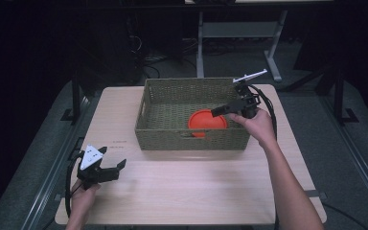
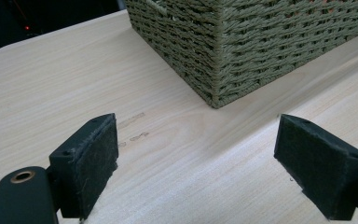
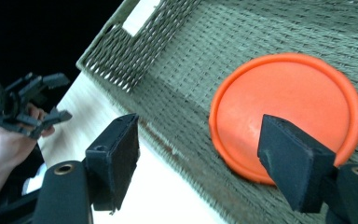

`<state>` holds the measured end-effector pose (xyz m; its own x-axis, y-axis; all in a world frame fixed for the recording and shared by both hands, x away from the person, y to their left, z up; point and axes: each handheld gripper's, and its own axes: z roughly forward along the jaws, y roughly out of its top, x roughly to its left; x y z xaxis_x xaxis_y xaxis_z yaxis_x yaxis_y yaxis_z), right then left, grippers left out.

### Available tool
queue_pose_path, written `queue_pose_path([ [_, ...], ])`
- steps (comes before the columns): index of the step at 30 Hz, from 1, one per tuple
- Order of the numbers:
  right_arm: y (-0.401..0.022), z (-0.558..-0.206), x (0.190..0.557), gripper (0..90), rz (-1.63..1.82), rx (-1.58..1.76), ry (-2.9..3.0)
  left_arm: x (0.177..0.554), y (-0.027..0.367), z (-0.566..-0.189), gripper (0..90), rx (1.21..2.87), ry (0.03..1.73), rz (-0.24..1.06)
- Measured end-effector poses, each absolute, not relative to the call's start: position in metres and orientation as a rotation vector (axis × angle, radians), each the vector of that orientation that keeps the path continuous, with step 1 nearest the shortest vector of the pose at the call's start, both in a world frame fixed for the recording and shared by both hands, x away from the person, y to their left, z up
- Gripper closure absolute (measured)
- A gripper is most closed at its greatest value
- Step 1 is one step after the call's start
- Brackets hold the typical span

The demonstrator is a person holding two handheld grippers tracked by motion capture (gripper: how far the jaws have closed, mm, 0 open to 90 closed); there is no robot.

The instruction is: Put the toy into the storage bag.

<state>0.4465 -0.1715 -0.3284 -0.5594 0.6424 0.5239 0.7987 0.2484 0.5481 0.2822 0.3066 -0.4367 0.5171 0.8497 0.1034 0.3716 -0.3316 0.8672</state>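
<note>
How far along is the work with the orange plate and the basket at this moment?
Done: the orange plate lies flat inside the basket. In hand: nothing; the right gripper hangs open above it. Left: pulling that hand clear. The left gripper rests open over the table.

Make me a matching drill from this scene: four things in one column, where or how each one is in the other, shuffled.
1. orange disc
2. woven basket
3. left tool
4. right tool

A. open, over the basket's inside
B. open, near the table's front left corner
C. lying flat in the basket
D. standing on the table's far half

Pairs: 1-C, 2-D, 3-B, 4-A
</note>
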Motion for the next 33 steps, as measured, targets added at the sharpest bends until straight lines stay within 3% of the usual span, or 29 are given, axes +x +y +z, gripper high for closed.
queue_pose_path([
  [33, -0.190, -0.324, 0.385, 23.4, -1.301, -1.179, -2.355, 0.280, 0.306, -0.437, 13.0, 1.925, 0.981, 0.708],
])
